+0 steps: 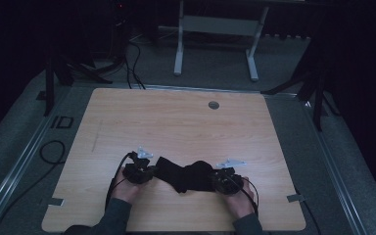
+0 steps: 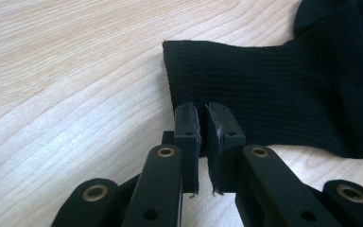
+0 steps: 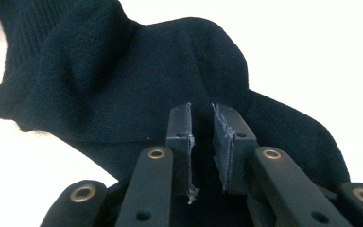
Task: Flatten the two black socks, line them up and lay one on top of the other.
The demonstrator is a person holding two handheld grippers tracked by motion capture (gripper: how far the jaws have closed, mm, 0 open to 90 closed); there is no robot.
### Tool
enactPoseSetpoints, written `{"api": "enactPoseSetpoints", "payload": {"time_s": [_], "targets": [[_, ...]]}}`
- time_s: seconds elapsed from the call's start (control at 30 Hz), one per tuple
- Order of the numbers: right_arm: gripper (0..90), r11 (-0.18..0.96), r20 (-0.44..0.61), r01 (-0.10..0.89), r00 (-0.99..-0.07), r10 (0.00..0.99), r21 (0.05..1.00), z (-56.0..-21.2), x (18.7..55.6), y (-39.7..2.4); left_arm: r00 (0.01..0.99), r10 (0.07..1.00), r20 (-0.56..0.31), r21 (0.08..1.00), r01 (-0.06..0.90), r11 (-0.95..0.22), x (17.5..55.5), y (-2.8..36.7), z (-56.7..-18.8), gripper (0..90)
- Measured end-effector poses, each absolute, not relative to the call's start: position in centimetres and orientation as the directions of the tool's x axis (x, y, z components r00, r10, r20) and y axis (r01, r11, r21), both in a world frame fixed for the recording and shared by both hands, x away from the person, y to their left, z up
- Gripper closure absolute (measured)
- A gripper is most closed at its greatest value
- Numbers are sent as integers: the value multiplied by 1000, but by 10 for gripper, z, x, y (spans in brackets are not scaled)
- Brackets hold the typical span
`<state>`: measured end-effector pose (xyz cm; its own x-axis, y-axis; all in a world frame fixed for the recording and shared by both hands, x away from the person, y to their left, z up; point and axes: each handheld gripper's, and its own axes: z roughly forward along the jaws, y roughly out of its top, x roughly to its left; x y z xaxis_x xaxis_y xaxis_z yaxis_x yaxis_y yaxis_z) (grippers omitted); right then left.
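The black sock (image 1: 186, 175) lies stretched between the two hands on the wooden surface (image 1: 176, 122), its long axis running straight from the left tongs (image 1: 147, 172) to the right tongs (image 1: 214, 178), so each end sits right at the tips of one tool. In the left gripper view the ribbed cuff (image 2: 246, 94) lies just ahead of the left tongs (image 2: 202, 116), its lower edge meeting the pad tips; the jaws stand nearly together with a thin slit between them, and I cannot tell whether any fabric is caught in that slit. In the right gripper view the toe end of the sock (image 3: 123, 85) spreads ahead of and under the right tongs (image 3: 202, 116); these jaws show a narrow gap with dark cloth behind it, and again a pinch cannot be confirmed. Neither hand is nearer: both are at the sock's ends. The middle of the sock is bunched and folded. No containers are on the surface.
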<state>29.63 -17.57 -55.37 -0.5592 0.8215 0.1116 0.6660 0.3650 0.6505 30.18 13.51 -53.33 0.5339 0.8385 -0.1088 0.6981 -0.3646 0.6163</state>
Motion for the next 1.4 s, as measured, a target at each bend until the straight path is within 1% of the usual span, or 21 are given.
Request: {"api": "enactPoseSetpoints", "payload": {"time_s": [0.13, 0.17, 0.2, 0.23, 0.27, 0.33, 0.4, 0.5, 0.57, 0.63, 0.7, 0.77, 1.0, 1.1, 1.27, 1.4], "targets": [[768, 366, 108, 665, -559, 822, 651, -554, 296, -175, 532, 840, -108, 599, 709, -373, 301, 134, -536, 830], [768, 366, 108, 665, -558, 823, 651, -554, 296, -175, 534, 838, -110, 599, 708, -373, 302, 135, -537, 804], [768, 366, 108, 666, -558, 823, 650, -554, 296, -175, 533, 838, -116, 604, 707, -367, 303, 135, -538, 756], [768, 366, 108, 666, -558, 823, 650, -554, 296, -175, 531, 839, -117, 613, 704, -360, 303, 136, -538, 686], [768, 366, 108, 666, -558, 823, 650, -554, 296, -175, 530, 840, -112, 629, 693, -353, 302, 136, -536, 656], [768, 365, 109, 667, -557, 823, 650, -554, 296, -175, 536, 839, -95, 672, 656, -343, 300, 136, -531, 648], [768, 364, 109, 666, -557, 824, 651, -554, 296, -175, 545, 835, -79, 716, 614, -333, 297, 134, -527, 660], [768, 364, 110, 667, -557, 824, 651, -554, 296, -175, 585, 809, -47, 740, 564, -365, 294, 126, -527, 736], [768, 363, 110, 667, -556, 824, 650, -554, 296, -175, 607, 795, -17, 727, 553, -407, 295, 119, -531, 797], [768, 365, 108, 665, -558, 823, 652, -554, 297, -175, 621, 784, 14, 694, 559, -455, 296, 113, -538, 848], [769, 368, 102, 660, -560, 822, 656, -554, 297, -175, 623, 782, 23, 668, 573, -475, 297, 110, -545, 870], [768, 380, 84, 649, -566, 820, 659, -554, 298, -174, 618, 785, 32, 654, 581, -484, 298, 108, -550, 872], [762, 399, 59, 637, -573, 817, 660, -554, 308, -174, 606, 792, 76, 656, 567, -497, 295, 102, -551, 879], [731, 391, 67, 644, -567, 821, 657, -551, 312, -175, 602, 796, 66, 658, 573, -488, 296, 102, -552, 880], [684, 353, 73, 624, -551, 831, 697, -543, 324, -177, 596, 800, 74, 660, 571, -487, 294, 101, -553, 886], [597, 312, 118, 634, -541, 833, 708, -543, 339, -172, 595, 801, 66, 662, 575, -481, 295, 101, -553, 886]]}}
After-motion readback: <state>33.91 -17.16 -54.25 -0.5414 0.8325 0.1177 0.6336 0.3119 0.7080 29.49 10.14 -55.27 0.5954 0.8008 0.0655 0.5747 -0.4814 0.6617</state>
